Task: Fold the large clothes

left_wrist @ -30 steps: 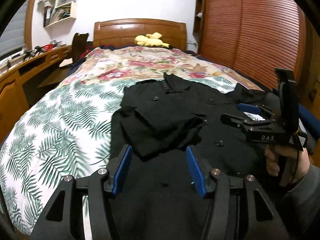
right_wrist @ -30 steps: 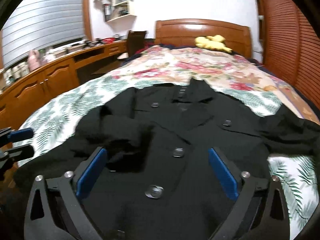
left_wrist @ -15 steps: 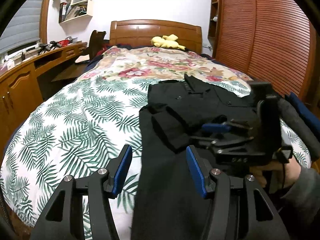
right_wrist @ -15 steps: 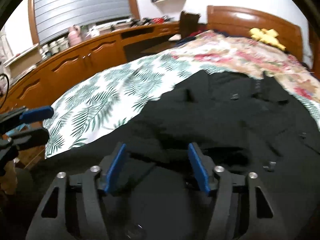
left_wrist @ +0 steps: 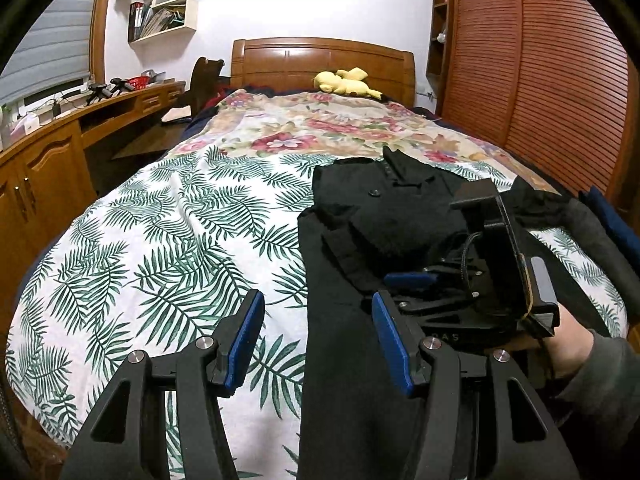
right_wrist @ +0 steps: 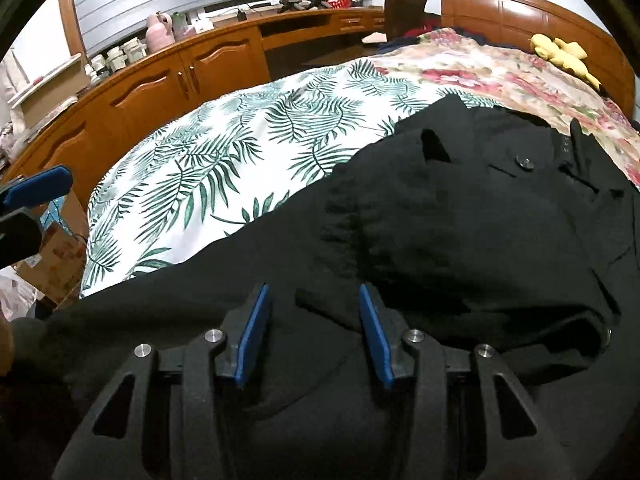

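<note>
A large black buttoned coat (left_wrist: 360, 240) lies spread on the bed, one sleeve folded over its front. It fills the right wrist view (right_wrist: 460, 240). My left gripper (left_wrist: 316, 340) is open and empty, hovering over the coat's left edge near the foot of the bed. My right gripper (right_wrist: 310, 328) is open, low over the coat, its fingers on either side of the folded sleeve's cuff (right_wrist: 320, 304). The right gripper also shows in the left wrist view (left_wrist: 408, 286), held by a hand. A left fingertip (right_wrist: 38, 188) shows at the left edge of the right wrist view.
The bed has a palm-leaf cover (left_wrist: 168, 248) and a floral quilt (left_wrist: 320, 128) further back. A yellow plush toy (left_wrist: 344, 82) lies by the wooden headboard. Wooden cabinets (right_wrist: 168, 84) run along the left; a slatted wardrobe (left_wrist: 560, 80) stands on the right.
My right gripper swung left across the coat, its jaws narrowing, and dropped onto the folded sleeve. My left gripper shifted left to the coat's edge.
</note>
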The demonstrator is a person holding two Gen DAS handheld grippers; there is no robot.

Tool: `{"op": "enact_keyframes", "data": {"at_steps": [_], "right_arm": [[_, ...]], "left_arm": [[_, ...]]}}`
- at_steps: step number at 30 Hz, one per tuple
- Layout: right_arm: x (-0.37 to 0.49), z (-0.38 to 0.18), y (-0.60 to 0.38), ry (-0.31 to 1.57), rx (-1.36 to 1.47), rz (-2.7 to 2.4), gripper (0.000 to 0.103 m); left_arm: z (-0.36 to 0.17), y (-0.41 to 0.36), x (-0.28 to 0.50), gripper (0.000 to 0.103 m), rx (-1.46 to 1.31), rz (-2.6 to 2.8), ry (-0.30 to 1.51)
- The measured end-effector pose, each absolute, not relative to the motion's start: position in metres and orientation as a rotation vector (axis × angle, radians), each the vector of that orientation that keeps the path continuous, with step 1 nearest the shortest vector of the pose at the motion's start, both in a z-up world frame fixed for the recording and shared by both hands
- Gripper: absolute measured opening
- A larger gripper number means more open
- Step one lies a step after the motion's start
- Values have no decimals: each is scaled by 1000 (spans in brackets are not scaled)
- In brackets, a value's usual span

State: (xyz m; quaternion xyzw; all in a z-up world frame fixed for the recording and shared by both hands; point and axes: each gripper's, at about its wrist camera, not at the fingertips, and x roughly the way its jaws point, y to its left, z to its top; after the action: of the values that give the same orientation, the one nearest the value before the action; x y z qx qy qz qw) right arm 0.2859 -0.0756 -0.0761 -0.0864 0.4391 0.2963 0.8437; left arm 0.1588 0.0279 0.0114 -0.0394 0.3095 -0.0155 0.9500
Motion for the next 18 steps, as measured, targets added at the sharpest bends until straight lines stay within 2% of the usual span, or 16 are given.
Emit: {"op": "enact_keyframes", "data": {"at_steps": [3, 4, 6, 18], "right_arm": [[286, -77, -76, 929, -199, 596, 26], [286, -76, -78, 928, -196, 597, 17], [286, -73, -85, 916, -171, 580, 9], [250, -4, -159, 706, -19, 481, 4]], "left_arm": [[12, 31, 160, 58, -84, -32, 631], [12, 32, 161, 58, -86, -34, 631], [11, 31, 162, 58, -88, -40, 633], [10, 16, 169, 58, -83, -109, 620]]}}
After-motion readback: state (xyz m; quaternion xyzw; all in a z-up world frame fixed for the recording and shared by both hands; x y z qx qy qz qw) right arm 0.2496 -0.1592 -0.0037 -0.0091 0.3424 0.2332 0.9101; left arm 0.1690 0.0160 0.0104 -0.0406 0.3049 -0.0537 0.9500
